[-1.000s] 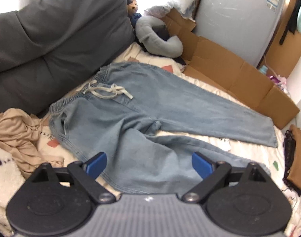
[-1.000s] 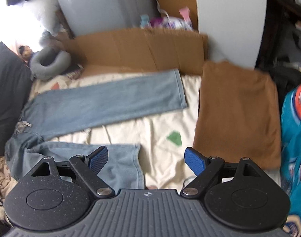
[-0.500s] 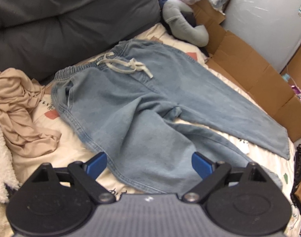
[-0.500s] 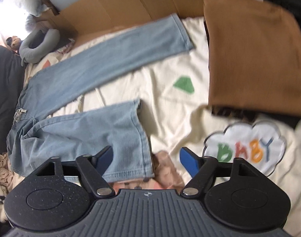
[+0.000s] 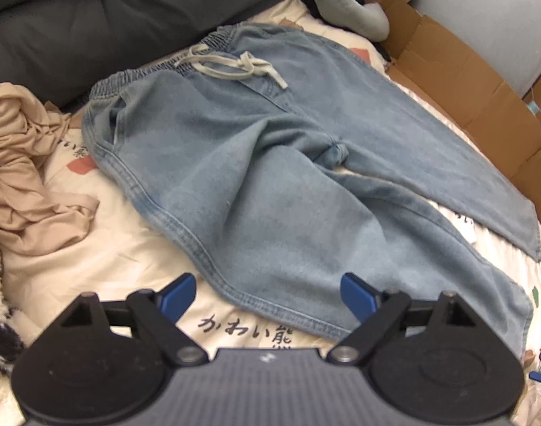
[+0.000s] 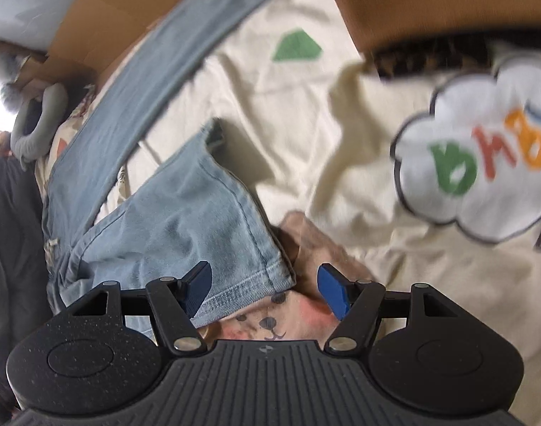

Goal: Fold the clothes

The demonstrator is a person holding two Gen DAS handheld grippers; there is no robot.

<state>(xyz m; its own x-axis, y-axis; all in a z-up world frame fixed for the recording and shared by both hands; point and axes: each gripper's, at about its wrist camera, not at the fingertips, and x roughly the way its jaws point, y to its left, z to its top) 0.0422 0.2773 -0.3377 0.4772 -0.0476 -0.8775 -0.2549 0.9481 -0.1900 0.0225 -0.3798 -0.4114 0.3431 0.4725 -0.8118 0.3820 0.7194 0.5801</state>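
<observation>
Denim jeans (image 5: 270,184), waistband fwd, hem (blurred) betw right gripper (image 6: 263,289) jaws

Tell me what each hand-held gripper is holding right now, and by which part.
Nothing. The left hand-held gripper is open over the jeans; the right hand-held gripper is open at the near leg's hem, not gripping it.

Cream printed bedspread (image 5: 103,266) under blue jeans (image 5: 270,184), beige garment (image 5: 21,163).
</observation>
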